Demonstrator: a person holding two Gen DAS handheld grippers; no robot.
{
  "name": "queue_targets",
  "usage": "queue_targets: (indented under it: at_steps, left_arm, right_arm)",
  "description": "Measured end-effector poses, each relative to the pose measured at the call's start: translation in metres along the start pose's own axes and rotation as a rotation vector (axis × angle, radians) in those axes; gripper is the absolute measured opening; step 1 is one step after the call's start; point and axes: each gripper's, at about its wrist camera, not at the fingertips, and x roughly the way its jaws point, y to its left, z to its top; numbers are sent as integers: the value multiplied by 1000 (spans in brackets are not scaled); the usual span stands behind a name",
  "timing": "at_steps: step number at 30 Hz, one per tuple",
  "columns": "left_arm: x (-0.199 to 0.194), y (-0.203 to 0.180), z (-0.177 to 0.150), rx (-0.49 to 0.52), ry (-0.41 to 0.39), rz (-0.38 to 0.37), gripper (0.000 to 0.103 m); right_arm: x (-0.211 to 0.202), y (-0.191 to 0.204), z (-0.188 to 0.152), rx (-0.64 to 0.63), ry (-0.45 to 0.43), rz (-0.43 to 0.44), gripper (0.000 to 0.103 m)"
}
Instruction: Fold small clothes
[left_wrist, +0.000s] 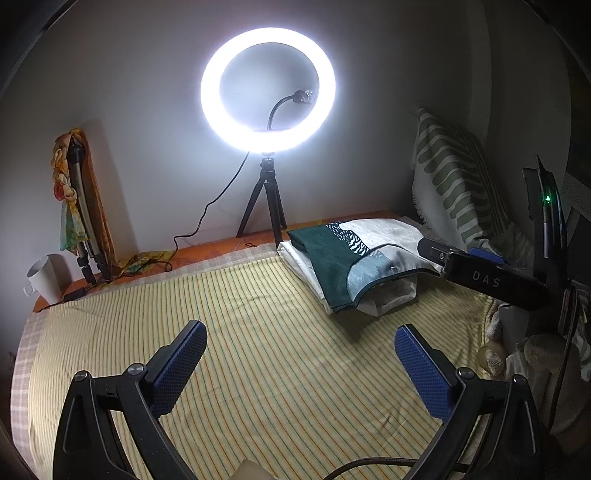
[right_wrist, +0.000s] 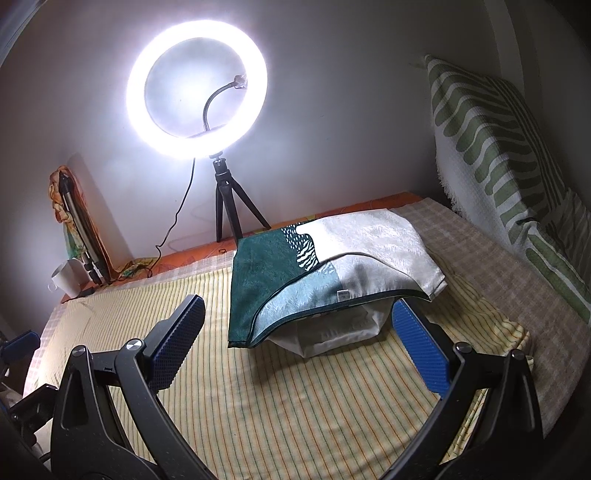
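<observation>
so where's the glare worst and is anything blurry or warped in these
Left wrist view: the ring light blows out white, corners vignette dark. Right wrist view: same glare, the striped sheet lines bow from fisheye; the folded garment stays sharp.

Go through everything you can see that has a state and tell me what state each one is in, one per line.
Left gripper: open, holding nothing.
Right gripper: open, holding nothing.
Ring light: switched on, upright on its tripod.
Green and white garment: folded, on top of a stack.
White garment: folded, underneath it.
White mug: upside down.
Striped cushion: leaning against the wall.
</observation>
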Motion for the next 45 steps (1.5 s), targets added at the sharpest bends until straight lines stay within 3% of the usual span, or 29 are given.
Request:
queue_targets:
  at_steps: [45]
  left_arm:
    - [-1,-3,-2,37,-12,42,103]
  right_arm:
    - [2,7,-5,-4,15,26,103]
